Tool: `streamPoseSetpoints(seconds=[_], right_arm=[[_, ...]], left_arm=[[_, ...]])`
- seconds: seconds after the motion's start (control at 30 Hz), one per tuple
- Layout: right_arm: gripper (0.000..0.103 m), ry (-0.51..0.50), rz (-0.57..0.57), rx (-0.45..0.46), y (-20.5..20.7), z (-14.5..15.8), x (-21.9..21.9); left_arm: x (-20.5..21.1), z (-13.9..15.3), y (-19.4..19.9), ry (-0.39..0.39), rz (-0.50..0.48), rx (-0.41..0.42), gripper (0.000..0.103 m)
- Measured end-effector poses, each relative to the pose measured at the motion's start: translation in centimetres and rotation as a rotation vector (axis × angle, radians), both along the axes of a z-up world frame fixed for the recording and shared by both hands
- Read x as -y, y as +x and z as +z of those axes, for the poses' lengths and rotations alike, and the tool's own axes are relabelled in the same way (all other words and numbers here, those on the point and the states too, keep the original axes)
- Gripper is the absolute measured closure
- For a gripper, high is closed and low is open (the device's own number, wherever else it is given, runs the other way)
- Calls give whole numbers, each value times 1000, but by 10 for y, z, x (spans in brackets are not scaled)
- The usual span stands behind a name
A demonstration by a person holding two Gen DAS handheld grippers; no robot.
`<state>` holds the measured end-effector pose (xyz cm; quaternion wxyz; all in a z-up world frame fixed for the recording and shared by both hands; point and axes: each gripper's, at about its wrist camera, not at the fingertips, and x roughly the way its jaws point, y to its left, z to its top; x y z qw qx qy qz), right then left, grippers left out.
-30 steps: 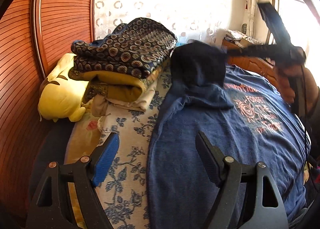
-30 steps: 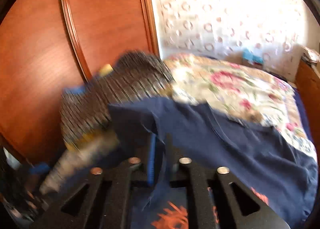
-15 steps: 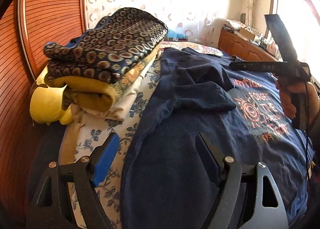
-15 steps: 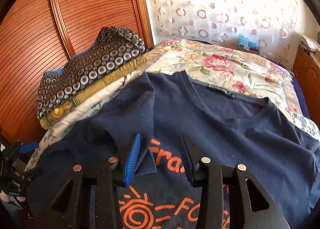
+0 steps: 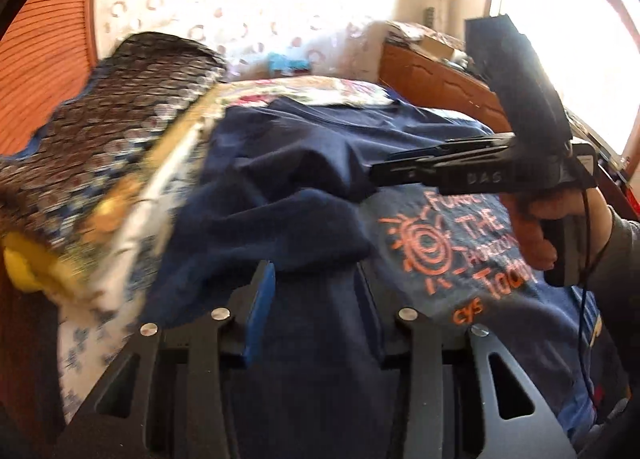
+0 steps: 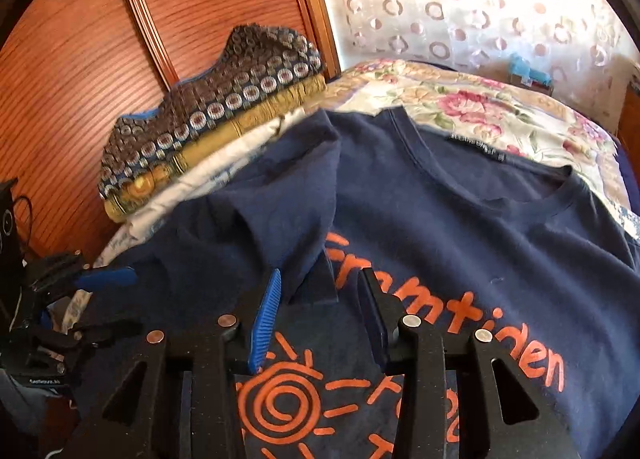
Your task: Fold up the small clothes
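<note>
Since the sleeve was dropped, both the left gripper (image 5: 316,299) and right gripper (image 6: 318,311) hover parted (empty) over the T-shirt (image 6: 460,243), its collar pointing away.

Your left gripper (image 5: 316,307) now sits closer over the navy T-shirt (image 5: 320,339), its jaws narrower than a moment ago. Your right gripper (image 6: 320,311) has let the folded-in sleeve (image 6: 280,219) go and stands open.
</note>
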<state>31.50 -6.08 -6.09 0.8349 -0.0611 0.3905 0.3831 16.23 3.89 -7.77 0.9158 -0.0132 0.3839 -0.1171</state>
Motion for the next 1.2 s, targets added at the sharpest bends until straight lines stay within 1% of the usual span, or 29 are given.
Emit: streamPoseSetpoints(seconds=[0.07,0.1,0.17,0.2,0.23,0.27,0.3,0.37,0.4,0.43,0.5,0.57,0.63,0.7,0.73,0.8,0.87,0.9,0.97,1.0,1.07,1.13,1.17,1.2], right_arm=[[61,-3,-9,0,4,-3,4],[63,2,-19,0,5,-3,6],[76,24,-38,-16,10,-4,12],[81,38,-44,-32,14,-6,15],[89,42,-48,-41,16,-7,16],[90,36,-57,-39,18,-9,17],[90,29,-72,-32,18,-9,17],[90,35,-88,-31,18,-10,20],[90,39,-91,-31,18,-10,22],[90,39,-92,-26,17,-10,24],[90,33,-82,-15,11,-11,25],[90,27,-72,-1,6,-11,28],[90,29,-61,9,-1,-6,29],[90,31,-61,22,-6,-3,28],[90,34,-60,28,-8,-2,29],[87,38,-65,34,-10,0,31],[86,31,-76,44,-12,1,32],[86,28,-80,47,-13,2,34],[83,23,-88,54,-15,4,37],[82,19,-91,60,-17,5,40],[81,8,-100,74,-20,7,46],[81,0,-105,82,-23,11,50],[79,-4,-109,87,-24,13,54],[78,-8,-112,93,-26,15,58]], left_arm=[[11,-3,9,5,-25,-18,61],[17,-4,12,7,-41,-25,61],[29,-8,21,24,-64,-44,61],[35,-11,25,42,-70,-53,65],[40,-13,29,56,-72,-59,72],[43,-15,32,80,-66,-67,76],[46,-17,35,107,-55,-73,83],[48,-17,36,132,-61,-69,88],[48,-16,34,137,-62,-63,96],[46,-13,32,144,-59,-54,97],[40,-5,23,136,-65,-35,98],[35,9,10,115,-73,-5,98],[28,26,-6,86,-71,32,98],[23,37,-17,62,-70,50,98],[22,40,-22,67,-70,54,98],[20,40,-27,77,-72,33,98],[17,37,-32,71,-79,20,97],[16,34,-32,80,-73,18,96],[13,29,-29,97,-58,16,90],[11,28,-31,94,-55,18,83],[8,26,-31,74,-49,16,76],[6,24,-30,70,-38,23,53],[5,24,-31,69,-31,34,48],[3,24,-31,70,-17,35,36]])
